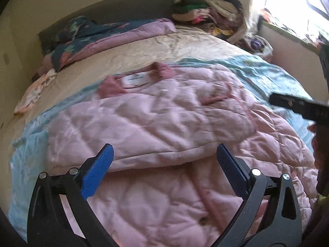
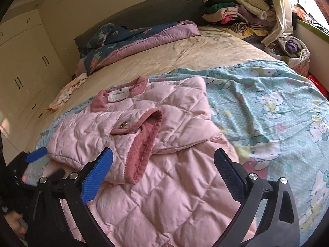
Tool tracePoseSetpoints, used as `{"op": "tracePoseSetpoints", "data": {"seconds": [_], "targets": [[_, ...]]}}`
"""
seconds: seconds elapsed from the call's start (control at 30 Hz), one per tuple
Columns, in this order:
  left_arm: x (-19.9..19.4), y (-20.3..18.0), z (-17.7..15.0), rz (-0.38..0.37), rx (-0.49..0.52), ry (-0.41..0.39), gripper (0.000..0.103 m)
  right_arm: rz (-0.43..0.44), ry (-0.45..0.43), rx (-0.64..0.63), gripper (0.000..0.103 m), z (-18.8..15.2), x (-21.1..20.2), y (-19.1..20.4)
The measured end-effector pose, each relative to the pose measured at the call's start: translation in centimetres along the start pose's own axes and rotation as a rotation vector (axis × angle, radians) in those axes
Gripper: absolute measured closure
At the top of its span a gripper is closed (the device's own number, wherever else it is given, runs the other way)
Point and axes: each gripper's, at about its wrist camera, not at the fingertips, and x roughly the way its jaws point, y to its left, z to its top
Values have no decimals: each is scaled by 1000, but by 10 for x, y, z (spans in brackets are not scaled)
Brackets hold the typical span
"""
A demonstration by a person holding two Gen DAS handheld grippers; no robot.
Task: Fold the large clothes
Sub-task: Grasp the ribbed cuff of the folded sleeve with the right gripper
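A pink quilted jacket [image 2: 160,144] lies partly folded on a bed [image 2: 205,49], both sleeves across its chest, just ahead of the left gripper [image 1: 164,160] and right gripper [image 2: 163,162], both wide open and empty; the lower half apparently remains unfolded.

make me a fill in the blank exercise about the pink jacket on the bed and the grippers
1. The quilted jacket is coloured ____.
2. The jacket lies on a light blue sheet printed with cartoon ____.
3. A sleeve with a darker corduroy cuff is folded ____ the jacket's body.
4. The jaws of the left gripper and the right gripper both stand ____, holding nothing.

Missing words: pink; cats; across; open
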Motion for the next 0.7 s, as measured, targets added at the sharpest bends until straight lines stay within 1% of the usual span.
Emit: {"op": "tracePoseSetpoints", "data": {"seconds": [0.2, 0.33, 0.43, 0.47, 0.6, 0.7], "targets": [[-7, 62, -5, 64, -102, -15, 10, 29, 57, 13, 5, -6, 20, 10], [-12, 98, -9, 73, -176, -31, 9, 73, 93, 42, 6, -11, 33, 17], [-11, 121, -12, 77, -213, -37, 10, 84, 130, 70, 17, -14, 45, 22], [-11, 126, -14, 80, -217, -39, 9, 87, 143, 87, 19, -15, 51, 23], [-9, 150, -16, 92, -233, -50, 9, 103, 162, 151, 24, -18, 65, 26], [-7, 166, -18, 81, -258, -62, 10, 107, 173, 177, 26, -18, 71, 30]]}}
